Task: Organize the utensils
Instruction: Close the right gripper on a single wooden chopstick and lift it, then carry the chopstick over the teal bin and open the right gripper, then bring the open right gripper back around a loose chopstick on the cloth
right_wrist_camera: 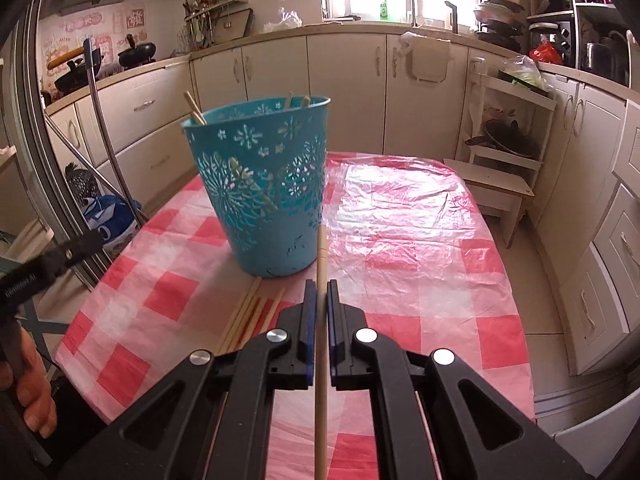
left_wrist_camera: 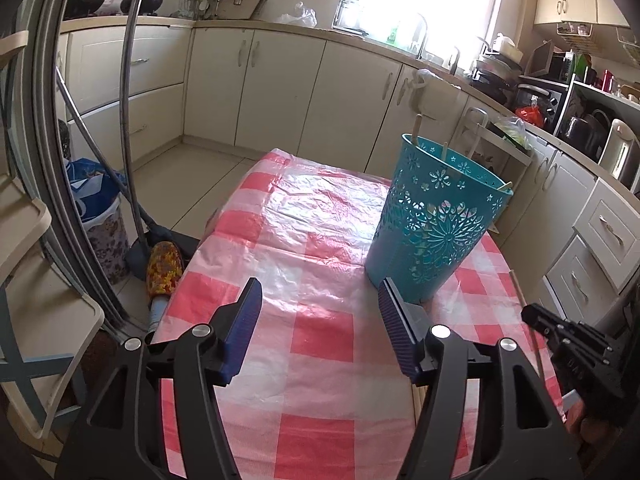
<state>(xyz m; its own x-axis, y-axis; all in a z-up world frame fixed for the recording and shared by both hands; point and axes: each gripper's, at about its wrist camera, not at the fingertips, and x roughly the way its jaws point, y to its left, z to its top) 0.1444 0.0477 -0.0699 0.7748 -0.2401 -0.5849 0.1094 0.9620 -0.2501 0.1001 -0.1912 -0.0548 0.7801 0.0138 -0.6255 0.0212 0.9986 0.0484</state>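
Observation:
A teal cut-out basket (left_wrist_camera: 436, 216) (right_wrist_camera: 264, 184) stands on the table's red-and-white checked cloth (left_wrist_camera: 312, 216) (right_wrist_camera: 400, 216), with a few chopsticks (right_wrist_camera: 194, 110) leaning inside it. My right gripper (right_wrist_camera: 321, 286) is shut on one wooden chopstick (right_wrist_camera: 321, 248), held above the cloth with its tip toward the basket's base. Several more chopsticks (right_wrist_camera: 248, 316) lie on the cloth just left of that gripper. My left gripper (left_wrist_camera: 319, 292) is open, with nothing between its fingers, over the cloth to the left of the basket. The left wrist view shows the right gripper (left_wrist_camera: 532, 314) at its right edge.
A hand (right_wrist_camera: 32, 380) grips the left tool's handle. Metal mop poles (left_wrist_camera: 132, 120), a slipper (left_wrist_camera: 162, 264) and a blue bag (right_wrist_camera: 108, 212) are off the table's left side. A white shelf rack and stool (right_wrist_camera: 504, 184) stand at the far right. Cabinets ring the room.

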